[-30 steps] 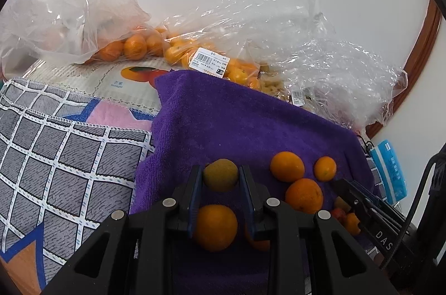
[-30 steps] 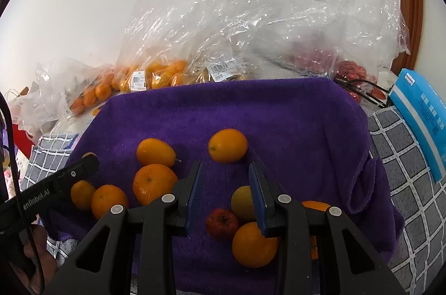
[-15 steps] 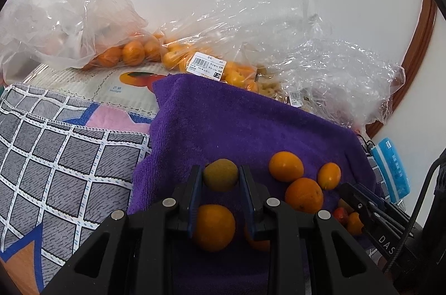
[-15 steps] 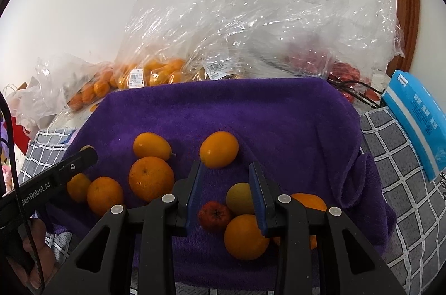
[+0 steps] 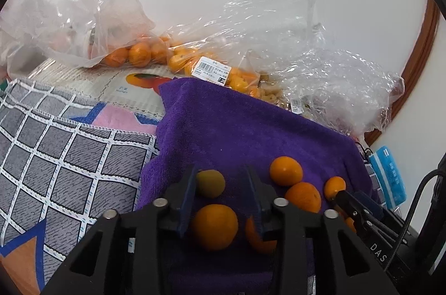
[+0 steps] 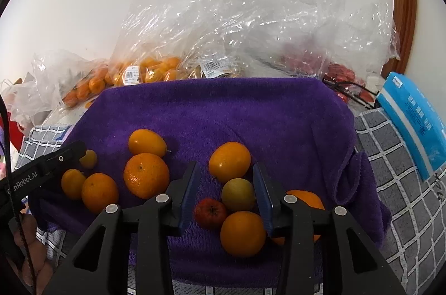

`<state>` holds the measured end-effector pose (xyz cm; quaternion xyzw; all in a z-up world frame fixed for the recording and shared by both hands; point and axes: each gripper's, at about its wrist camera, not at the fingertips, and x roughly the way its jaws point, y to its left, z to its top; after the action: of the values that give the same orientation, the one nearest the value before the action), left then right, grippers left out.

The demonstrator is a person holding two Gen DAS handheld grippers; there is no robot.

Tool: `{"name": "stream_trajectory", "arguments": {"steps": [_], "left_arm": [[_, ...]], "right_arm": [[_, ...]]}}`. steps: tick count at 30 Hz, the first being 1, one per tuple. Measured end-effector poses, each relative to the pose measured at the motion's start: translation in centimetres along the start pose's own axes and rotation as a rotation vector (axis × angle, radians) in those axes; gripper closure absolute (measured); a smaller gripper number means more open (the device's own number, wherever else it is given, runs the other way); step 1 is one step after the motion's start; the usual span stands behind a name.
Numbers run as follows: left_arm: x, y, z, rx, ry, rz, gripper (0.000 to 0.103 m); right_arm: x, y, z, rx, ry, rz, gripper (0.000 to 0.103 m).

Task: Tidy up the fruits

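Checked cloth [image 5: 69, 155]: left of the left claw, grey squares, no fruit on it.
Left claw [image 5: 220, 172]: parted now, wider than half a second ago, when both pads pinched the greenish fruit; no longer gripping anything.
Greenish fruit [image 5: 210, 183]: down on the purple towel [image 5: 237, 122], between the fingertips, touching the left pad, clear of the right one.
Meaning of that change: looks like a release, so this fruit probably placed; next likely a straight pull-back to avoid nudging it.
Round orange [image 5: 214, 226]: further back between the same fingers, close to the claw body; risk of rolling if brushed.
Mandarin group [image 6: 146, 174]: on the towel between the two claws, four orange fruits close together.
Right claw [image 6: 224, 169]: wide apart, empty, lower and closer to the towel than a second ago.
Oval orange fruit [image 6: 230, 161]: right at its fingertips, inside the gap.
Yellow-green fruit [image 6: 238, 194]: behind that, between the fingers, against the right pad or just beside it; cannot tell which.
Small red fruit [image 6: 210, 212]: just left of it, touching.
Sorting so far: colours mixed under the right claw; much left to do.
Blue packet [image 6: 412, 116]: far right, off the towel.
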<state>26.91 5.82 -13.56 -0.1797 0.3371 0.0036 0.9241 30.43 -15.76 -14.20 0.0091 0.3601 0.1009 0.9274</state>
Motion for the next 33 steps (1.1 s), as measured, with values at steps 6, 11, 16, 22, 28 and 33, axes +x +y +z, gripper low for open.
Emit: {"name": "stream_trajectory", "arguments": {"steps": [6, 11, 16, 22, 28, 33], "left_arm": [[-1.1, -0.7, 0.3, 0.033, 0.000, 0.017, 0.054], [-2.9, -1.0, 1.2, 0.026, 0.030, 0.032, 0.051], [-7.0, -2.4, 0.4, 0.095, 0.022, 0.051, 0.036], [-12.5, -4.1, -1.2, 0.162, -0.028, 0.074, 0.016], [-17.2, -5.9, -2.8, 0.214, -0.087, 0.090, 0.009], [-20.3, -7.0, -4.2, 0.262, -0.112, 0.093, 0.004]], "right_arm": [[-0.3, -0.2, 0.3, 0.016, 0.022, 0.013, 0.054], [-2.4, -1.2, 1.6, 0.079, 0.026, 0.029, 0.054], [-6.7, -2.0, 2.0, 0.119, -0.004, -0.001, 0.053], [-12.5, -1.9, 0.5, 0.103, -0.027, -0.083, 0.047], [-18.1, -1.9, -1.3, 0.104, -0.037, -0.105, 0.041], [-22.7, -2.0, -3.5, 0.110, -0.087, -0.126, 0.016]]}}
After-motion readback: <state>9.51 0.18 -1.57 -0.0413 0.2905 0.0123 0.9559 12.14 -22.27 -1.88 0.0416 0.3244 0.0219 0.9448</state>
